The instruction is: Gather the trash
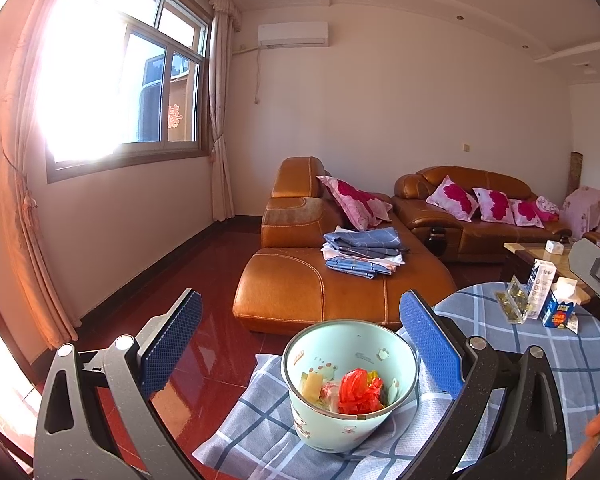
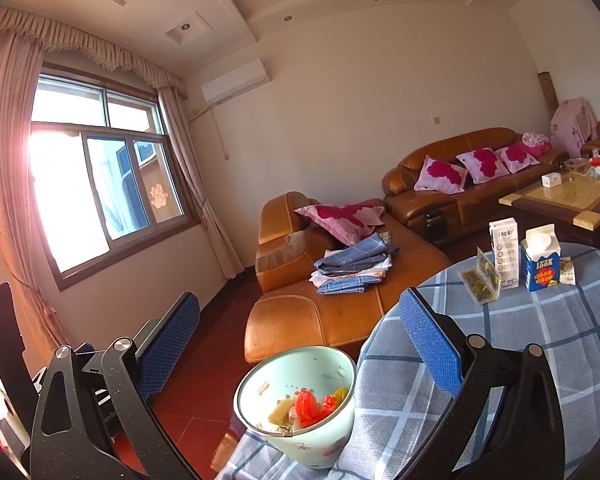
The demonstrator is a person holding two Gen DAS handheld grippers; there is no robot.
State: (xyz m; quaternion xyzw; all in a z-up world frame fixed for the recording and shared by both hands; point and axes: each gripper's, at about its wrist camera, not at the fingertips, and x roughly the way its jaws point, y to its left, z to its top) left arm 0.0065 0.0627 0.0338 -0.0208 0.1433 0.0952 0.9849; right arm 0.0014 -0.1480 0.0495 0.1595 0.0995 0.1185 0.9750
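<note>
The left gripper (image 1: 300, 334) has its blue-padded fingers (image 1: 172, 344) spread wide apart, holding nothing. Low in the centre of the left wrist view, between and just beyond those fingers, stands the mint-green trash bin (image 1: 350, 384), on the edge of the bench (image 1: 540, 360) with its blue checked cloth. Inside it lie a crumpled red plastic bag (image 1: 356, 392) and a yellowish wrapper (image 1: 314, 384).

The right gripper (image 2: 300, 334) is likewise wide open and empty; in its view the bin sits lower centre, nearer the right finger than the left.

At the right of that frame, further back on the bench, stand a white carton (image 2: 505, 252), a blue carton (image 2: 541, 258) and clear snack packets (image 2: 482, 276), well apart from the bin. Beyond is an orange leather sofa (image 2: 340, 308) carrying folded blue cloth (image 2: 354, 266).
</note>
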